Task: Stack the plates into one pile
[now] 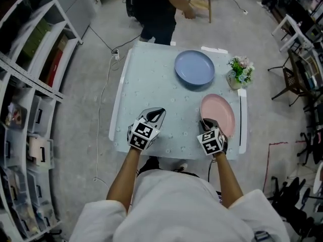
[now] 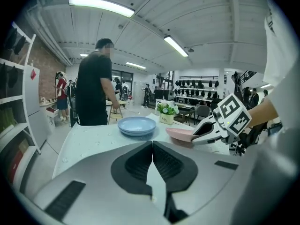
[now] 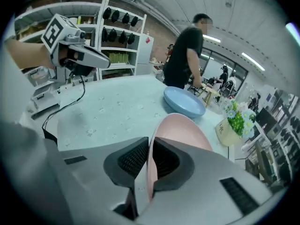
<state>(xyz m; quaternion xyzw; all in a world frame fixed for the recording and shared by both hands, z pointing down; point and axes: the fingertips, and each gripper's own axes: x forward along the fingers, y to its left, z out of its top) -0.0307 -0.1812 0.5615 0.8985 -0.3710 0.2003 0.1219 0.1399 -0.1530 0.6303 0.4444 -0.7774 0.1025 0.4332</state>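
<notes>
a: where's the right gripper (image 3: pixel 151 161) at?

b: clamped on the round pale pink plate (image 1: pixel 220 111). jaws nearly together, only the thin rim of the plate between the ribbed pads. it has the edge nearest the person, and the rest of the plate sticks out past the fingertips, away from the person.

a: plate flat?

b: no. in the right gripper view the rim runs edge-on up through the gap, with the dish tipped over to the right of the jaws. from the left gripper view it looks raised at the gripped end. can't tell whether the far edge touches the table.

a: left gripper (image 1: pixel 155 114)?

b: jaws fully closed, pads touching, nothing in them. it hovers over the near-left part of the pale blue dotted tablecloth (image 1: pixel 146 84), pointing shallowly down, well apart from both plates.

a: the other plate?

b: the round blue plate (image 1: pixel 195 67) lies flat on the far side of the table, right of centre. it is apart from the pink one, with bare cloth between them. the pink plate sits at the near-right of the table, closer to the person than the blue one.

a: anything else nearby?

b: a small cream pot of flowers (image 1: pixel 238 73) stands just right of the blue plate, near the table's right edge. a person in a dark top (image 1: pixel 156 9) stands at the far end of the table. white shelving (image 1: pixel 25 84) runs down the left of the room.
</notes>
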